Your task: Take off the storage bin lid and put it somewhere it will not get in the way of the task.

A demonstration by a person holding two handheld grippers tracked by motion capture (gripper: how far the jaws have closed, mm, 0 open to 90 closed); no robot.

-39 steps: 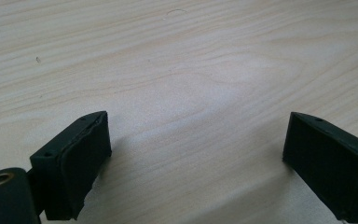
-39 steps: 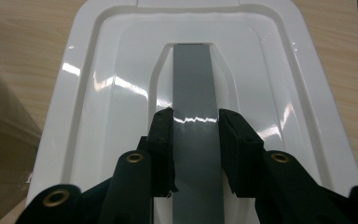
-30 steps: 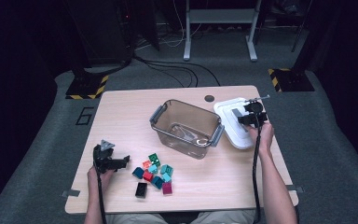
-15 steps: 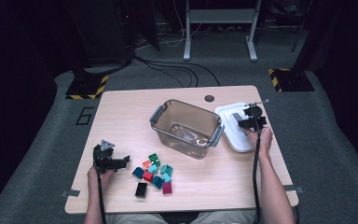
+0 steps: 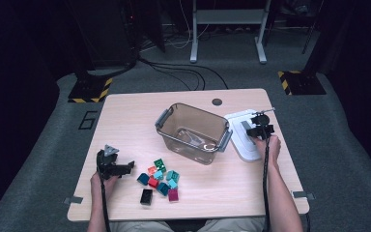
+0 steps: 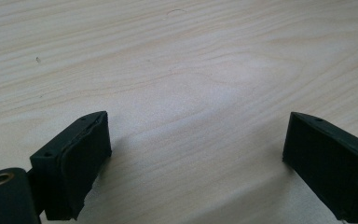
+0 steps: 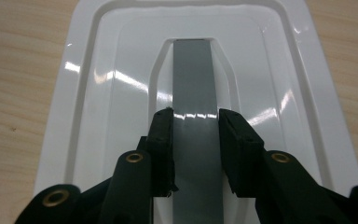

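A white bin lid [image 5: 245,141] with a grey handle strip [image 7: 193,74] lies at the right side of the wooden table [image 5: 125,121]. My right gripper [image 5: 260,126] stands over it, and in the right gripper view its gripper [image 7: 195,116] is shut on the grey handle, one pad on each side. A clear brown plastic bin [image 5: 186,131] stands open in the middle of the table. Several small coloured blocks [image 5: 160,178] lie in front of the bin. My left gripper [image 5: 125,167] rests left of the blocks, and in the left gripper view its gripper [image 6: 196,140] is open over bare wood.
A black block [image 5: 146,196] lies nearest the front edge. A round cable hole [image 5: 217,102] sits at the back of the table. Dark floor with cables and metal stands surrounds the table.
My right gripper has sunk a little with the lid's handle in its grip. The left gripper and the blocks have stayed where they were.
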